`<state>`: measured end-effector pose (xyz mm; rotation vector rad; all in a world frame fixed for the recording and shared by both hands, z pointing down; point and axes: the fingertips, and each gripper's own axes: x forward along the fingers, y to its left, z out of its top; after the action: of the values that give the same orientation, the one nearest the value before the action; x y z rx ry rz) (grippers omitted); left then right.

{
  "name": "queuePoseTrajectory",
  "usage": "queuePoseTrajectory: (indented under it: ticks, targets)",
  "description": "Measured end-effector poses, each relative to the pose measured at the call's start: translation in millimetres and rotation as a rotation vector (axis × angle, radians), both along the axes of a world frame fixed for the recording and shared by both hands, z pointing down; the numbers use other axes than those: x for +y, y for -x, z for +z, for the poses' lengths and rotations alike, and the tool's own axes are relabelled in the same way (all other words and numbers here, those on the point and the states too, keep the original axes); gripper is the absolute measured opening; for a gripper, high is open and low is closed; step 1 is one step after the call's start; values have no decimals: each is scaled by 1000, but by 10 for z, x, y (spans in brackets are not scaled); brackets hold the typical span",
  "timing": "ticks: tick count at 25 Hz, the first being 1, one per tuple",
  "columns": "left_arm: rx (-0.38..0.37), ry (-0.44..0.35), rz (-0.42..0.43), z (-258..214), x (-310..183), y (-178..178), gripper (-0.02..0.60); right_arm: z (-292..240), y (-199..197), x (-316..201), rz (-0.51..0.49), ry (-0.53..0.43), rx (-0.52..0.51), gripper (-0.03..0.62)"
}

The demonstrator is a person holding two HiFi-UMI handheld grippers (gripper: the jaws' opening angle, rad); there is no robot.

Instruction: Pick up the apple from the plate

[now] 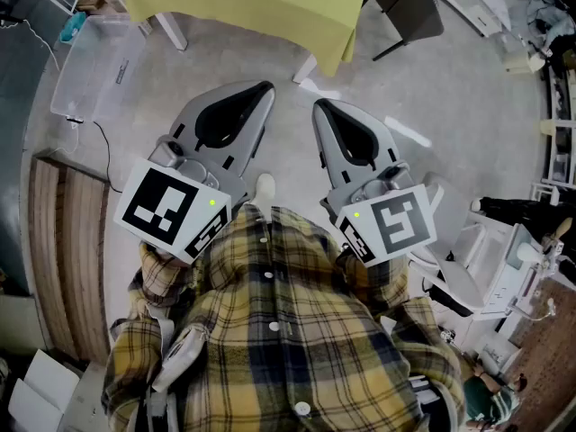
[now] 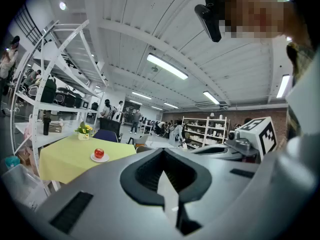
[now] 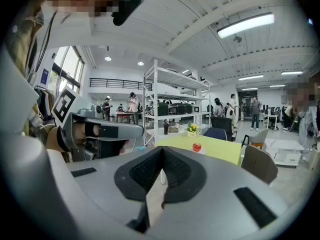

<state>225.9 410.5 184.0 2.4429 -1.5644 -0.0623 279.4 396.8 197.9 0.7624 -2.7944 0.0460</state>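
A red apple [image 2: 99, 153] sits on a small white plate [image 2: 99, 158] on a yellow-clothed table [image 2: 70, 159], far ahead in the left gripper view. The right gripper view shows the same apple [image 3: 197, 147] and plate [image 3: 198, 151], also distant. My left gripper [image 1: 261, 90] and right gripper [image 1: 322, 108] are held side by side close to my chest, both pointing at the table's near edge [image 1: 270, 7]. Each gripper's jaws are shut with nothing between them. The apple is outside the head view.
A small pot of yellow flowers [image 3: 192, 129] stands behind the plate. Chairs [image 3: 257, 165] stand round the table, with a dark one [image 1: 405, 3] at its right. A clear plastic bin [image 1: 94, 57] lies on the floor at left. White shelving [image 2: 55, 84] stands beside the table.
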Motion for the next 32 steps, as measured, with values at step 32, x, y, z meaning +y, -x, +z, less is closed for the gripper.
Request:
queuePoseTrajectory:
  ticks: [32]
  targets:
    - [29,55,-84,243,-665,572,-2,304,339,-784,-23,124,-24,-3]
